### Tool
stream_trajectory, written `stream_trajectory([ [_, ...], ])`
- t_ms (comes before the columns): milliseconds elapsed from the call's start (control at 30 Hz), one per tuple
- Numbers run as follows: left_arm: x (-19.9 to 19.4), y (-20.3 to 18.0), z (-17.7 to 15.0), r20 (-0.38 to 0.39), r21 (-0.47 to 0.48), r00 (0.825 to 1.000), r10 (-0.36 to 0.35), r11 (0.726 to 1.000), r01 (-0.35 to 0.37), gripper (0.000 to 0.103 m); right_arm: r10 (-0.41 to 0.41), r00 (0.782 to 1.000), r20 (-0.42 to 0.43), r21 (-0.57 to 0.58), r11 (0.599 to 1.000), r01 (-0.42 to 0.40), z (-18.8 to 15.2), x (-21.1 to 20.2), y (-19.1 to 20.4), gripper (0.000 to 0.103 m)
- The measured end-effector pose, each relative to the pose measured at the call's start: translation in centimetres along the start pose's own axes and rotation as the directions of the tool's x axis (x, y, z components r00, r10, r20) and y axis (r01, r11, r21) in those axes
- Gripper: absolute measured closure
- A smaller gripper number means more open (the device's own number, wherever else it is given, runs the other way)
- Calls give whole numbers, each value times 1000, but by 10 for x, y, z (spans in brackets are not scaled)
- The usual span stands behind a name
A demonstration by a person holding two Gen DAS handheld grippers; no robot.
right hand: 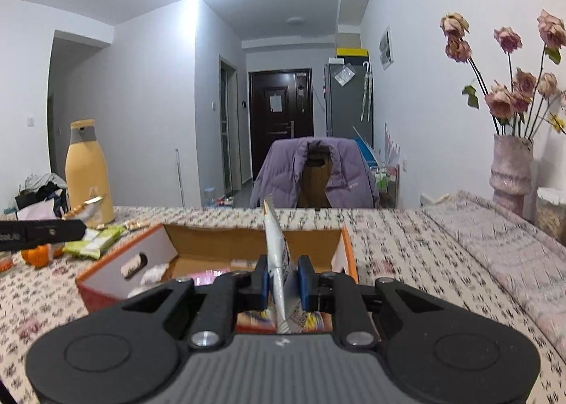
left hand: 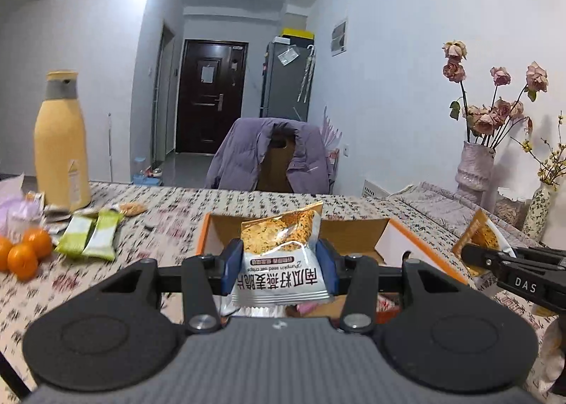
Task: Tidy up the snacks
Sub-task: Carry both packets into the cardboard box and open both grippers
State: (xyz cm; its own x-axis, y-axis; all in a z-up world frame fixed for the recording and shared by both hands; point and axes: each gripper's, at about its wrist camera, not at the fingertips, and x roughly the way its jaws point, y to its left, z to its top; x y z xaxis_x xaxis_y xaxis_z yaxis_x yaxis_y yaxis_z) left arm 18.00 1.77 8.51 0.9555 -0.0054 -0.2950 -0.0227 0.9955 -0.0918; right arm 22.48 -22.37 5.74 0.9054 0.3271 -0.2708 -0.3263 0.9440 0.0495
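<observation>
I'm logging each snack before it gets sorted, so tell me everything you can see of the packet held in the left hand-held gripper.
The snack packet is a small sealed pillow bag of glossy plastic film. One half is white with large dark Chinese characters and the small line "Pumpkin seed oat crisps"; the other shows golden, seeded crisps. It stands flat-on to the camera with its print upside down and a crimped seam nearest the lens. The left hand-held gripper is shut on its side edges with blue pads, holding it clear above the open cardboard box.
</observation>
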Motion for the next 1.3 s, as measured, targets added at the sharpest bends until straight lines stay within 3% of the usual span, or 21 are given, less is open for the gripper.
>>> stream_trajectory([
  [333,52,-22,19,-21,79,999,30,996,-28,57,-4,1000,-1,8,1000,4,23,49,0,87],
  [533,88,-28,17,-84,98,994,76,993,-68,57,-30,998,-62,27,999,31,27,84,-7,87],
  [800,119,-27,-4,-167,132,977,132,985,-111,57,-89,983,-161,-35,996,85,10,118,-7,87],
  [1000,121,-20,-12,-184,120,976,120,988,-98,51,-49,973,-225,-35,998,42,0,126,-7,84],
  [1067,118,-17,-11,-174,108,977,123,989,-105,31,-39,972,-230,-33,999,32,-2,124,-7,77],
  [1100,115,-15,-11,-160,102,979,127,989,-111,27,-30,972,-232,-30,999,24,-2,123,-8,62],
  [1133,112,-14,-10,-149,99,980,131,988,-117,18,-23,972,-235,-25,1000,18,-2,122,-9,35],
  [1200,107,-13,-9,-135,93,980,144,987,-132,8,-16,971,-238,-10,1000,14,-2,119,-11,4],
  [1233,104,-12,-9,-126,87,981,148,987,-137,1,-15,973,-231,-8,1000,14,-2,117,-11,3],
  [1300,99,-10,-9,-112,72,983,148,987,-141,0,-14,973,-229,-2,1000,14,-1,114,-11,1],
])
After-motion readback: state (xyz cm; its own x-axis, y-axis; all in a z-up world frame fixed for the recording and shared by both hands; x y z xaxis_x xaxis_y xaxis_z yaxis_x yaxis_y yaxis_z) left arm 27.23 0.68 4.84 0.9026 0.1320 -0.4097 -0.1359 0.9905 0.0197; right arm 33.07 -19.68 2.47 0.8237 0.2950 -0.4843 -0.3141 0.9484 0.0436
